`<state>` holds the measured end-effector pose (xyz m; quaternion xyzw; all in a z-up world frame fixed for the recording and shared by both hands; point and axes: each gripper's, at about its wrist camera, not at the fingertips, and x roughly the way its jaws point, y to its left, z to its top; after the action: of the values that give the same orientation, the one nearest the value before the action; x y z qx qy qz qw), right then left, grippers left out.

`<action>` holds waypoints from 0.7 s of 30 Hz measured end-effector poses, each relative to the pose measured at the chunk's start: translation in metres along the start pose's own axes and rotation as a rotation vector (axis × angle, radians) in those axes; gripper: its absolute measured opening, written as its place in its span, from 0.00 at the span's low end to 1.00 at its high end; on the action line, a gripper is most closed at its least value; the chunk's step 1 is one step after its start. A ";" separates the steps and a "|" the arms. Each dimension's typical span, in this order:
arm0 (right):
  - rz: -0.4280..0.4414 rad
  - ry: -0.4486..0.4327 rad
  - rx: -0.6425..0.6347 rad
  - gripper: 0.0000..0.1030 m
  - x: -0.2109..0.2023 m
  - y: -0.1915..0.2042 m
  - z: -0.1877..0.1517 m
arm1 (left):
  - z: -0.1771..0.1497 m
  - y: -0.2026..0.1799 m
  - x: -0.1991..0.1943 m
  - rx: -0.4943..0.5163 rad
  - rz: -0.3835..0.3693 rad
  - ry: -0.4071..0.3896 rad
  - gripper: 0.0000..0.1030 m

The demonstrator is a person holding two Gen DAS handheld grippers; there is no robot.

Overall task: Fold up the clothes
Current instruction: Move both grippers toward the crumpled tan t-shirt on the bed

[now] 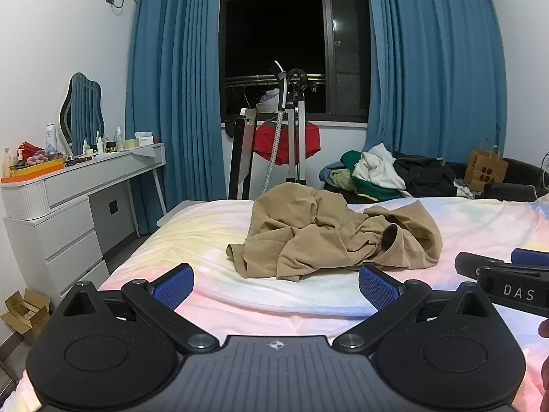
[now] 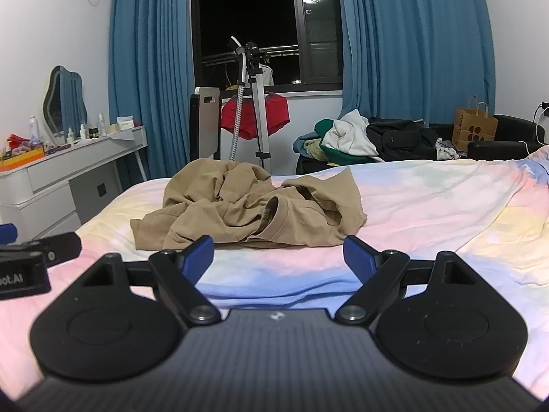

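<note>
A tan T-shirt [image 1: 329, 237] lies crumpled in a heap on the pastel bed sheet [image 1: 206, 233], collar opening facing me. In the right wrist view the same T-shirt [image 2: 247, 209] sits just beyond the fingers. My left gripper [image 1: 276, 285] is open, its blue pads spread wide, a short way in front of the shirt's near hem and touching nothing. My right gripper [image 2: 278, 257] is open too, close to the shirt's near edge with nothing between its pads. The right gripper's black body shows at the right edge of the left wrist view.
A white dressing table [image 1: 79, 185] with bottles and a mirror stands left of the bed. A garment steamer stand [image 1: 291, 130] with red cloth is beyond the bed's far edge. A pile of clothes [image 1: 384, 171] and a paper bag [image 1: 485, 170] lie far right. Cardboard boxes [image 1: 25, 312] sit on the floor.
</note>
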<state>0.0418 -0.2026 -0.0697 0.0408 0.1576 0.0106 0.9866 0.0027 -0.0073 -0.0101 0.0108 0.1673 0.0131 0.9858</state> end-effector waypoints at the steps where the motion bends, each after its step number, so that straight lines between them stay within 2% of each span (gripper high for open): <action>1: 0.003 -0.006 0.007 0.82 -0.002 -0.003 -0.001 | -0.001 -0.001 0.001 0.000 0.004 0.001 1.00; 15: -0.010 -0.007 0.025 0.82 0.002 -0.002 0.002 | 0.001 0.012 0.006 -0.042 0.009 0.019 1.00; 21: -0.012 -0.017 0.025 0.82 -0.002 -0.003 0.004 | 0.001 0.010 0.002 -0.042 -0.038 0.016 1.00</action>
<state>0.0410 -0.2057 -0.0659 0.0522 0.1497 0.0022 0.9874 0.0049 0.0030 -0.0100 -0.0131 0.1751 -0.0020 0.9845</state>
